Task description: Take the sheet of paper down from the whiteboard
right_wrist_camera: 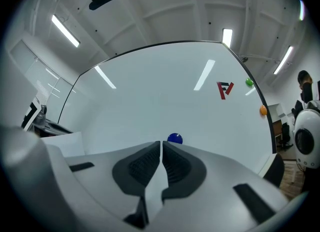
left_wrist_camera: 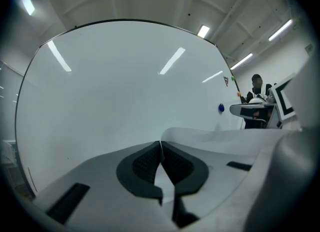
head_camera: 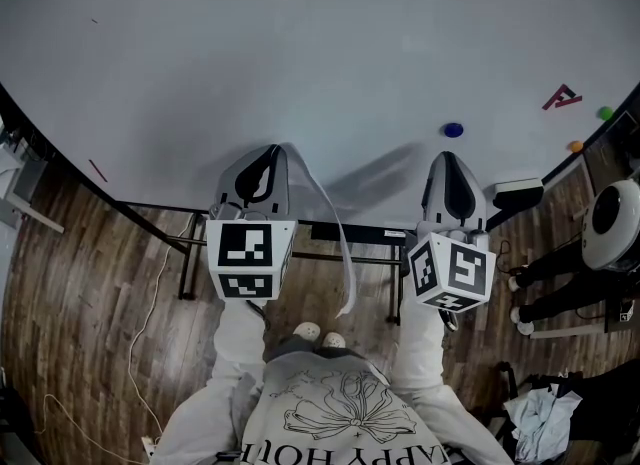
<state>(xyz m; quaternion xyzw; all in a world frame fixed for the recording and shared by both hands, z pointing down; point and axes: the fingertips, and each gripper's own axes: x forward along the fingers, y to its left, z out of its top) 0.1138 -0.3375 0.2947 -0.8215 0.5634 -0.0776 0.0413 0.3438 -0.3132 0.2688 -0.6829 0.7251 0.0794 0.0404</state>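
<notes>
Whiteboard [head_camera: 300, 53] behind curled white sheet of paper [head_camera: 343, 253] in clamped left tool [left_wrist_camera: 160, 146], right tool [right_wrist_camera: 161, 146] closed

The left arm [head_camera: 236, 348] and right arm [head_camera: 420, 348], in pale sleeves, reach forward side by side, each gripper pointing straight ahead. The left gripper [left_wrist_camera: 160, 148] has its 2 jaws pinched on the sheet of paper [left_wrist_camera: 225, 137], which trails off to its right. The right gripper [right_wrist_camera: 161, 148] has its jaws pressed together.

A dark wood-plank floor [head_camera: 80, 293] with a pale cable [head_camera: 150, 298] trailing across it lies below, while long strip lights [right_wrist_camera: 65, 30] glow on a white panelled ceiling [right_wrist_camera: 175, 6].
</notes>
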